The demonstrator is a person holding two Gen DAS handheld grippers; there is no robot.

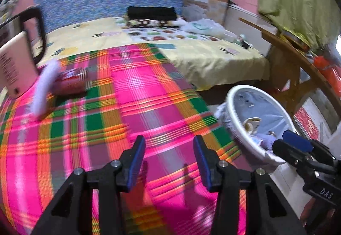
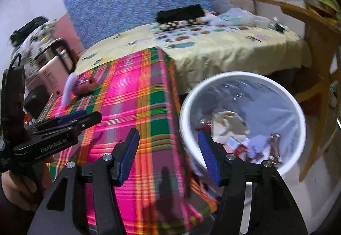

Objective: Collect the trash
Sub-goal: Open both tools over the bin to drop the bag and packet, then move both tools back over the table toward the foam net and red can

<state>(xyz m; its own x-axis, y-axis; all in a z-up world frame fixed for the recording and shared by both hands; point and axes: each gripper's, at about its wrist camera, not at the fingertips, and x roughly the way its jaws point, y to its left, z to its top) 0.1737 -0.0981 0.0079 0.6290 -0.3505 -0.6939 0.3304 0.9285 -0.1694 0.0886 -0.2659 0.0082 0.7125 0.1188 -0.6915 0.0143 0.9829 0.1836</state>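
A white trash bin [image 2: 185, 107] lined with a clear bag stands on the floor right of the plaid-covered table [image 2: 132, 94]; it holds several scraps. It also shows in the left wrist view [image 1: 232, 94]. On the table's far left lie a white strip [image 1: 45, 87] and a pink-red can or wrapper [image 1: 71, 82], also seen in the right wrist view as the strip [image 2: 68, 90] and the pink item [image 2: 84, 86]. My left gripper [image 1: 169, 162] is open and empty above the table. My right gripper [image 2: 168, 156] is open and empty, over the table's right edge beside the bin.
A pink kettle-like appliance [image 1: 15, 64] stands at the table's far left. A bed with a yellow sheet [image 1: 191, 53] lies behind. A wooden chair [image 1: 294, 60] stands right of the bin. Boxes [image 1: 204, 2] lean against the far wall.
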